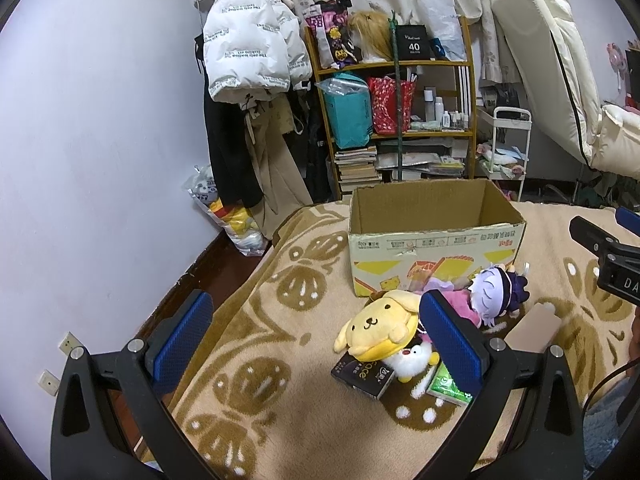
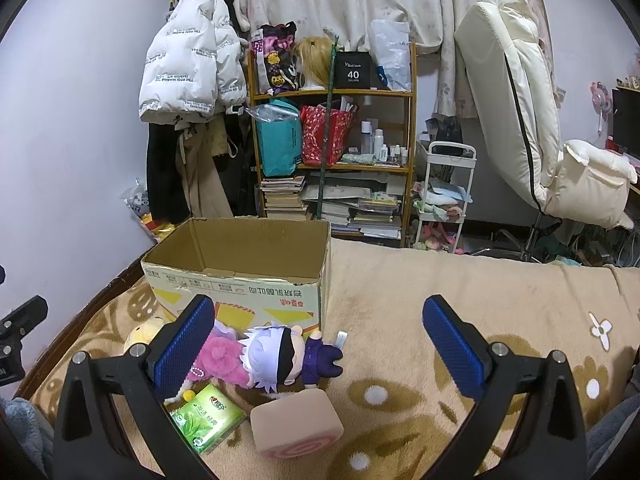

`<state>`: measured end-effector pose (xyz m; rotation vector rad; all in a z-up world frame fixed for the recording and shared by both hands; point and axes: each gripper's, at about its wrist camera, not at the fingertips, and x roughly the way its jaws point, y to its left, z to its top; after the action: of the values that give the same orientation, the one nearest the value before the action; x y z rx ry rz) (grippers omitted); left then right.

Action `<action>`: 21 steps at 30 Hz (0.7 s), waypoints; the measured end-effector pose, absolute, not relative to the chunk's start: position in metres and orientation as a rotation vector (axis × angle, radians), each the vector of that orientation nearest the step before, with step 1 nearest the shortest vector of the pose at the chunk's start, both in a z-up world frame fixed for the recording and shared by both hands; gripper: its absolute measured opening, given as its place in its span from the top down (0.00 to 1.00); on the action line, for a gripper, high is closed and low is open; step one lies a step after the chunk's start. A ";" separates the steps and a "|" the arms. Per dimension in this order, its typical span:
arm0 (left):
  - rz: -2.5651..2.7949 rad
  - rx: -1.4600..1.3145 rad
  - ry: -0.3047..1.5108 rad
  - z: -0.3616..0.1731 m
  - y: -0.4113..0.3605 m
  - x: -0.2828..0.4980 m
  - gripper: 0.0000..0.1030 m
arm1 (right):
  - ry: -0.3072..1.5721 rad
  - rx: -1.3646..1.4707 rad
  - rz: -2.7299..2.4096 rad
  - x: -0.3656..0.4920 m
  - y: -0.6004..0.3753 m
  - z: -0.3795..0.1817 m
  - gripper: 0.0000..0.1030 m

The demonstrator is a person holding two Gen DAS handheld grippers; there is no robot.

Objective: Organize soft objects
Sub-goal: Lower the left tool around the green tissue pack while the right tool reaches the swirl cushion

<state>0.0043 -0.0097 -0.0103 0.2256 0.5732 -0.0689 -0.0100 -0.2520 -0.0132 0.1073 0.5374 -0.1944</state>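
Observation:
An open, empty cardboard box (image 1: 434,236) stands on the beige blanket (image 1: 280,408); it also shows in the right wrist view (image 2: 240,276). In front of it lie a yellow dog plush (image 1: 380,328), a small white plush (image 1: 414,362), a pink plush (image 2: 222,358) and a white-haired doll in purple (image 2: 286,358), also in the left wrist view (image 1: 498,292). My left gripper (image 1: 316,340) is open and empty above the blanket, left of the pile. My right gripper (image 2: 320,344) is open and empty, above the doll.
A green tissue pack (image 2: 208,416), a black box (image 1: 366,376) and a pink block (image 2: 298,424) lie among the toys. Behind the bed stand a cluttered wooden shelf (image 1: 394,120), hanging coats (image 1: 248,48), a white cart (image 2: 444,196) and a cream chair (image 2: 520,100).

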 end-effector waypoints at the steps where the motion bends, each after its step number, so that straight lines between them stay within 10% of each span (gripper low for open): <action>1: -0.068 0.230 0.578 -0.011 -0.011 0.005 0.01 | 0.553 0.117 -0.185 -0.010 -0.254 -0.015 0.00; 21: -0.168 0.265 0.747 -0.044 -0.059 0.031 0.01 | 0.685 0.170 -0.138 0.015 -0.262 -0.032 0.00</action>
<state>0.0311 -0.0586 -0.0439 0.2649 0.7471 -0.1682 0.0151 -0.2618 -0.0315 0.1704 0.6850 -0.1384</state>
